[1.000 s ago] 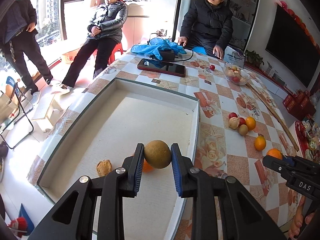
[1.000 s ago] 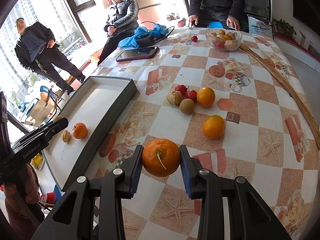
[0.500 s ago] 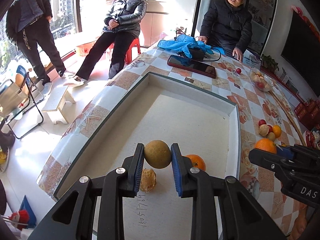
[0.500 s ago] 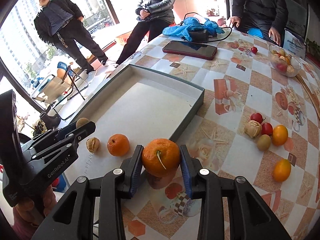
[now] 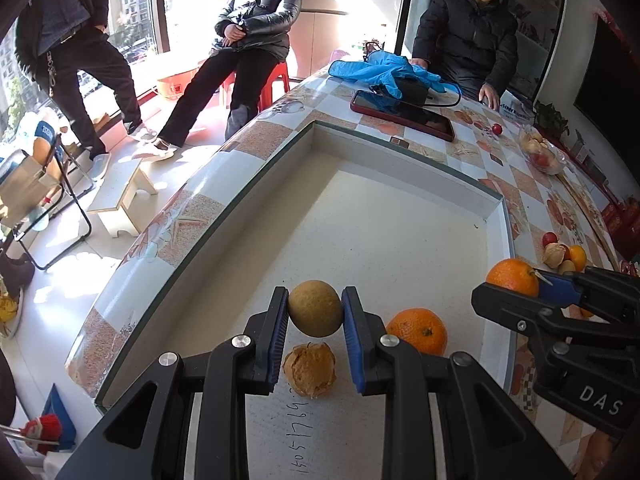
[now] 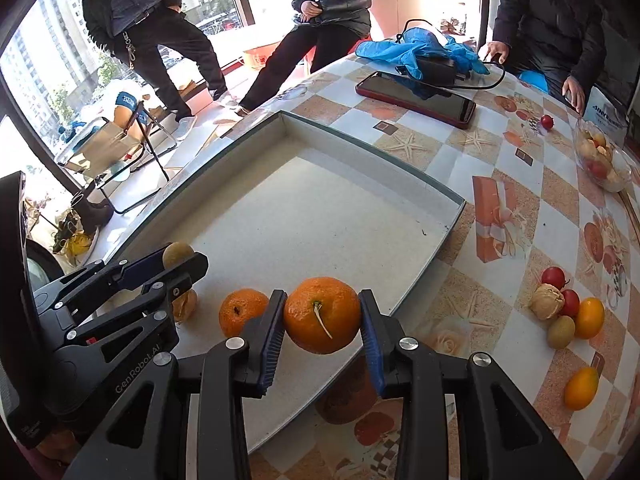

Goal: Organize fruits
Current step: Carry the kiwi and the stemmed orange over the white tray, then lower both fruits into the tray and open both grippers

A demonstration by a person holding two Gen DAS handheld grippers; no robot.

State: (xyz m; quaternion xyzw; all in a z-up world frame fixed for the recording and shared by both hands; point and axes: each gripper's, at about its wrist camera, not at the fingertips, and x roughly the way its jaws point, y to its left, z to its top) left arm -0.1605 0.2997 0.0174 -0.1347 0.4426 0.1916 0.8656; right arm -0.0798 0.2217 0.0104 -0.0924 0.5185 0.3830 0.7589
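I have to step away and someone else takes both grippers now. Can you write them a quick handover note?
Left gripper: shut on a brown round fruit, held over the tray.
Right gripper: shut on an orange, at the tray's near edge.
Done: one orange and a husked fruit lie in the tray.
Left: set both held fruits down, then fetch the fruit cluster on the table.
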